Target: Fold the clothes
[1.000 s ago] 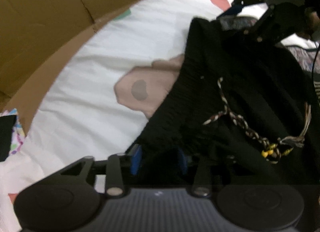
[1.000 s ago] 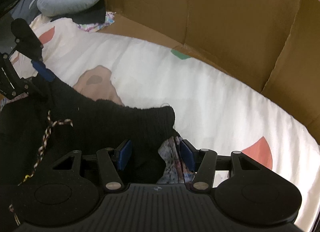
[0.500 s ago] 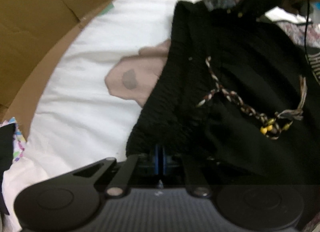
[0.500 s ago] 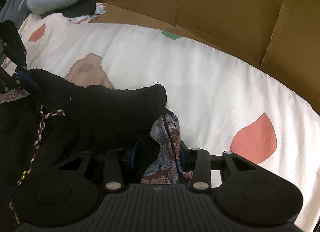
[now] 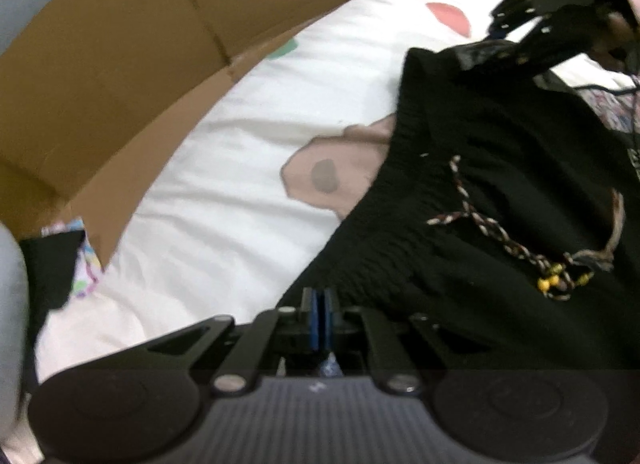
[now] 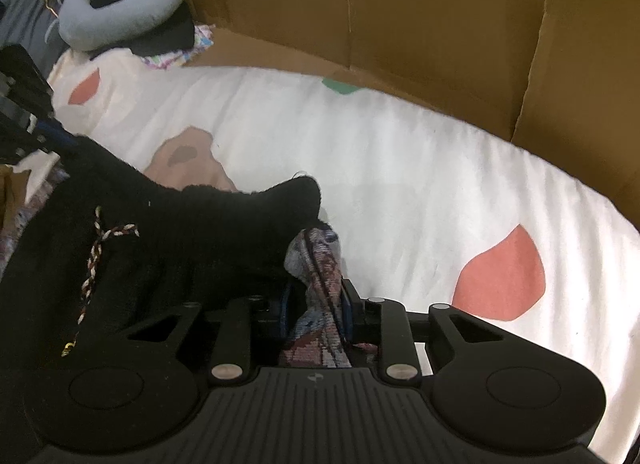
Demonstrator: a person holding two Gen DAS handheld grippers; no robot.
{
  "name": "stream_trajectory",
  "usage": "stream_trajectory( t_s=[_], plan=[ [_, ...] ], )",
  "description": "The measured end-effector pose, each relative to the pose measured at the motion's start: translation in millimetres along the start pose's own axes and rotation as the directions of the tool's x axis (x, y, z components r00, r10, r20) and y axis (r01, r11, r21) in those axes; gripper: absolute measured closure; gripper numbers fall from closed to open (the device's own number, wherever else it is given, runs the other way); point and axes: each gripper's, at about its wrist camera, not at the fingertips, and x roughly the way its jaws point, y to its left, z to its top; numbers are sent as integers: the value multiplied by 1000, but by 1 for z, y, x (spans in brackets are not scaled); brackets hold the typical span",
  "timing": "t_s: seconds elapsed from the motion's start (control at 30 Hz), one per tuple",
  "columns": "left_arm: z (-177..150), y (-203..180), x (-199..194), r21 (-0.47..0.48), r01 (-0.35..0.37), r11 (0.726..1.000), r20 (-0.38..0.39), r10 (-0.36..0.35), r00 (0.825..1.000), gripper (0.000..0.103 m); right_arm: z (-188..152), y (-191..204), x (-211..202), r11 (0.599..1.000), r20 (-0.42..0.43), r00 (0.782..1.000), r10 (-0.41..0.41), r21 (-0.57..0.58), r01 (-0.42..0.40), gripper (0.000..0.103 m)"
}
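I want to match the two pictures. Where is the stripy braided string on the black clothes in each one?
Left wrist view: the braided string lies right of centre on the black garment.
Right wrist view: it lies at the left.
Shared landmark: the tan patch with a grey spot on the white sheet.

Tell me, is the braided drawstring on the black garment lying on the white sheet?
No, in the right wrist view the braided drawstring lies on the black garment itself, well away from the bare white sheet.
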Motion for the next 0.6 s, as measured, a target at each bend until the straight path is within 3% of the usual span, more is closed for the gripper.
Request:
stream_trajectory(
  t_s=[0.03,0.3,0.47,0.6],
  plan=[
    [1,-1,3,-19,2,1000,-7,-2,1000,99,1,-2,-3,1000,9,1000,7,12,-7,64],
    [-10,12,-16,-164,-37,986,65,48,997,90,6,-26,-26,995,80,996,48,79,-55,64],
    [-30,23,-27,-274,-36,961,78,60,995,72,8,-37,-31,994,98,994,39,93,-48,64],
    [-53,27,-25,-347,-37,937,57,61,997,69,11,-44,-23,993,86,996,31,113,-41,64]
  ],
)
